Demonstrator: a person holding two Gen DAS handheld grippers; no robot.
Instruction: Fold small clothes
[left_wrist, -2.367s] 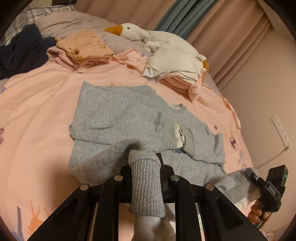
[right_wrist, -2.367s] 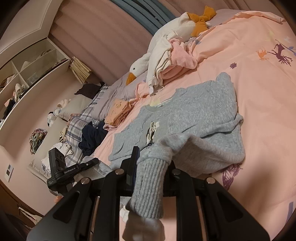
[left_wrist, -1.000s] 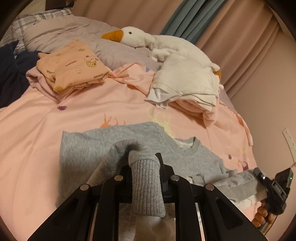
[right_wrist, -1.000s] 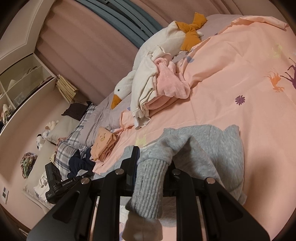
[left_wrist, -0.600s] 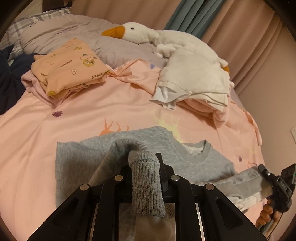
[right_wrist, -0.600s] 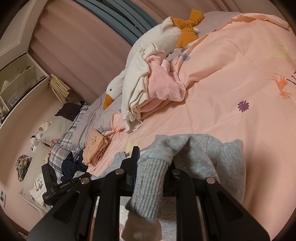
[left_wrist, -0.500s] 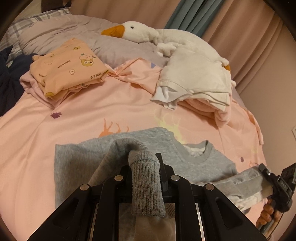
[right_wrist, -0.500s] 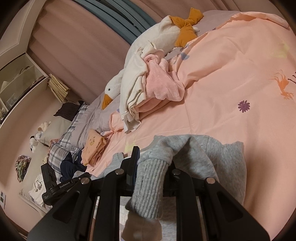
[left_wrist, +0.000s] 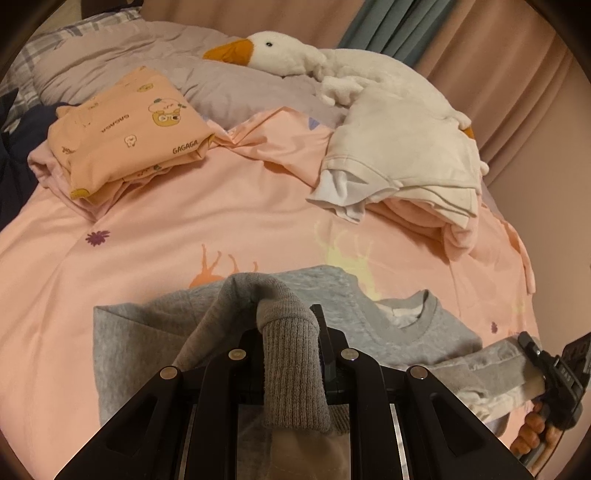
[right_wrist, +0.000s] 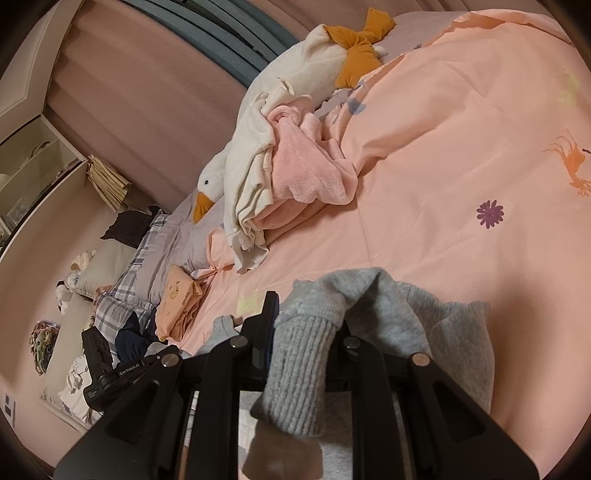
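Left tool (left_wrist: 289, 334) and right tool (right_wrist: 303, 332), each closed on a ribbed cuff of the grey sweatshirt (left_wrist: 413, 332), which lies near on the pink bed (left_wrist: 221, 229), collar toward the far side. Risk: uneven travel of the two sleeves skews the fold; a cuff slipping free drops it. Folded clothes (left_wrist: 125, 129) and toy goose (left_wrist: 332, 70) lie far.
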